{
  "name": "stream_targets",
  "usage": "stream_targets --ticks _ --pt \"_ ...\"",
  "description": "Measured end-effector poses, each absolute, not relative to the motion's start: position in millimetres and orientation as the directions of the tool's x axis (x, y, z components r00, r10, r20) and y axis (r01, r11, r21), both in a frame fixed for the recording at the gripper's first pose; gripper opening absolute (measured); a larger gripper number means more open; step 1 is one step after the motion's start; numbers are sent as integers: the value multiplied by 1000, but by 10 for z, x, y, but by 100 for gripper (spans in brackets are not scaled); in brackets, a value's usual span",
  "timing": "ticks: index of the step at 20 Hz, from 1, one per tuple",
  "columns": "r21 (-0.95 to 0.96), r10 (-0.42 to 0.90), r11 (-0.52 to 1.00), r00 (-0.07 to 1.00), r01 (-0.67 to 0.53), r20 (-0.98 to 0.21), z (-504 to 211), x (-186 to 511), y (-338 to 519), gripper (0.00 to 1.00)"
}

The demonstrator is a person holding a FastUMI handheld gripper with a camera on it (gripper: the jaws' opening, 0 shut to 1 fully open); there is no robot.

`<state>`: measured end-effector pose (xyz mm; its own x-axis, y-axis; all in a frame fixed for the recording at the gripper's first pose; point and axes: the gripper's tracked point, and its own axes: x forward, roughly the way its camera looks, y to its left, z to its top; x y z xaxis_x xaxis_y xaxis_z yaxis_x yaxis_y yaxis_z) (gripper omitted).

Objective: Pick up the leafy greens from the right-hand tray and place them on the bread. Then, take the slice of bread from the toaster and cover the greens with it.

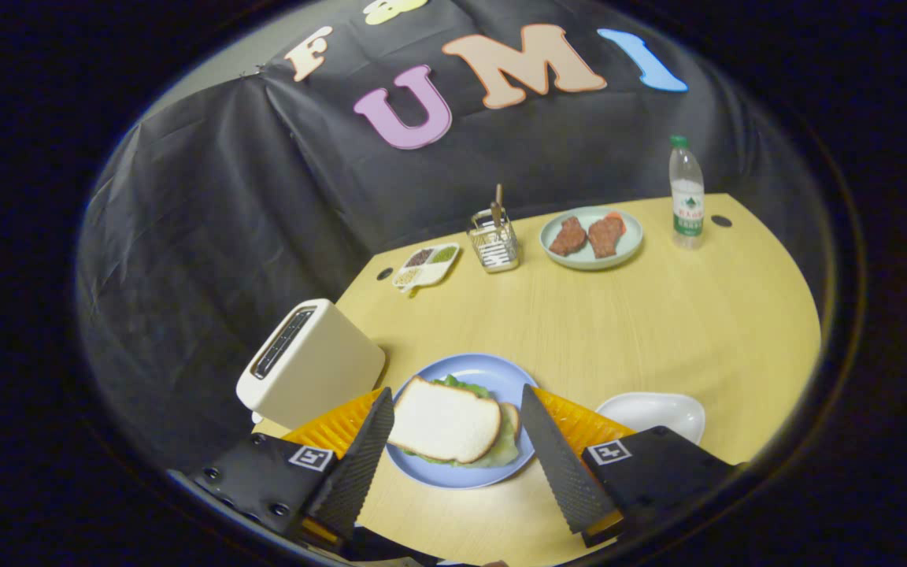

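Gripper fingers spread wide, holding nothing, either side of round blue plate. White top bread slice lies flat on green leafy lettuce, long axis crosswise between the fingers. Cream toaster just beside plate; bare yellow wooden table beyond.

Pale wooden table, black cloth wall behind, dim light

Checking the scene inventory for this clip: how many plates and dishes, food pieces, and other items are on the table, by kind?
Gripper open, fingers either side of the sandwich.
Plates and dishes: 4 (blue plate, green plate, white dish, divided dish)
Bread slices: 2 (top slice, bottom slice)
Leafy greens: 1
Meat pieces: 2
Toaster: 1
Bottle: 1
Utensil holder: 1
Total: 12
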<state>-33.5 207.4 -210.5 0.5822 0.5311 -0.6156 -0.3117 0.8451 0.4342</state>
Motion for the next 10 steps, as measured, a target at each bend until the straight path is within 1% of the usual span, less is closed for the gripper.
stream_targets --ticks 4,10 --pt "388 511 856 672 -342 -535 -1602 -305 1899 100" --pt "324 439 890 794 -320 -421 -985 -248 1465 100"
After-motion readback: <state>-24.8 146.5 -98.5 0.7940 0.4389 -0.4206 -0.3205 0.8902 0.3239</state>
